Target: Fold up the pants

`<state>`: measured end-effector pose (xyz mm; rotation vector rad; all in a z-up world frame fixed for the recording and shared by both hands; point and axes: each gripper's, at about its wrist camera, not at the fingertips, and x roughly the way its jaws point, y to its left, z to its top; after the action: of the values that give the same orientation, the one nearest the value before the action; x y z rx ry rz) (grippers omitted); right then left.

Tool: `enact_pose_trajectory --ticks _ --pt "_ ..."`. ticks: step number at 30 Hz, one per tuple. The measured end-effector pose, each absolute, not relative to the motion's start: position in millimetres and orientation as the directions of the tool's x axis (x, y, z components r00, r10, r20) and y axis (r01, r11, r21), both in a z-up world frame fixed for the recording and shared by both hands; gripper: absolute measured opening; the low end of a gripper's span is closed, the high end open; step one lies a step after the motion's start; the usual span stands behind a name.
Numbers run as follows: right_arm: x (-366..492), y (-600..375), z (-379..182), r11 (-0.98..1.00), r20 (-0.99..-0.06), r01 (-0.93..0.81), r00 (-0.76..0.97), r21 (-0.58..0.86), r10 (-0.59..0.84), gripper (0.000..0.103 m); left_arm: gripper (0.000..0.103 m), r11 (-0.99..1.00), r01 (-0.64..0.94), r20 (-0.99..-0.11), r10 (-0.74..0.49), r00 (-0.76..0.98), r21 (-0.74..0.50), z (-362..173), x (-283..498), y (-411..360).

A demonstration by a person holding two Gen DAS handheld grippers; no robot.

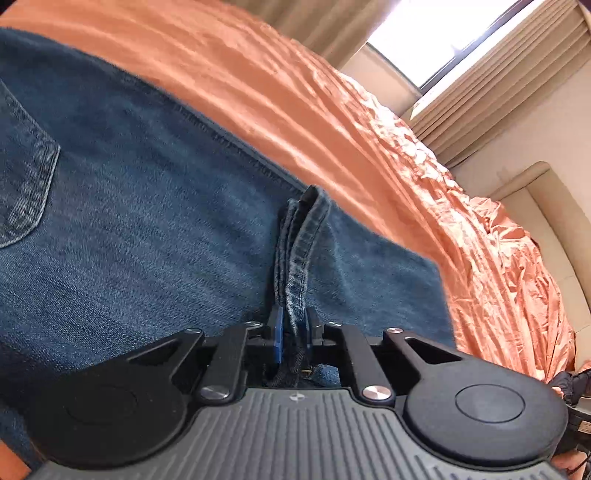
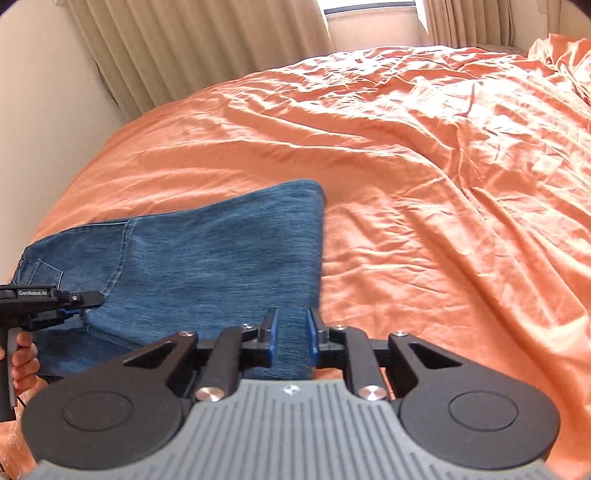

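Blue denim pants [image 1: 166, 229] lie folded on an orange bed. My left gripper [image 1: 293, 328] is shut on a bunched hem edge of the pants [image 1: 299, 258], which stands up between its blue pads. A back pocket [image 1: 26, 177] shows at the far left. In the right wrist view the pants [image 2: 221, 258] spread over the near left of the bed. My right gripper [image 2: 291, 332] is a little open, its fingers on either side of the denim's near edge. The left gripper [image 2: 79, 298] shows at the far left, on the waist end.
The orange bedsheet [image 2: 424, 184] is wrinkled and covers the whole bed. Beige curtains [image 2: 192, 44] and a bright window [image 1: 436, 33] stand behind it. A cream wall [image 2: 40, 122] runs along the bed's left side.
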<state>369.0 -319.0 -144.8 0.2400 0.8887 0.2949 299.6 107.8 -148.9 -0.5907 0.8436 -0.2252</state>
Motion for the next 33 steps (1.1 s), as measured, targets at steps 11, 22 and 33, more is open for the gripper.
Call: enact_pose_trajectory --ticks 11,22,33 --pt "365 -281 -186 0.94 -0.775 -0.243 0.537 0.238 0.335 0.003 0.007 0.942 0.023 -0.717 -0.271 0.642 -0.336 -149 291 87" --pt "379 -269 -197 0.956 -0.825 -0.229 0.494 0.182 0.275 0.0 0.026 0.945 -0.012 -0.761 -0.255 0.596 -0.327 -154 291 94" --pt "369 -232 -136 0.924 -0.773 -0.329 0.527 0.197 0.353 0.008 0.035 0.923 -0.147 -0.683 -0.15 0.715 -0.356 -90 222 191"
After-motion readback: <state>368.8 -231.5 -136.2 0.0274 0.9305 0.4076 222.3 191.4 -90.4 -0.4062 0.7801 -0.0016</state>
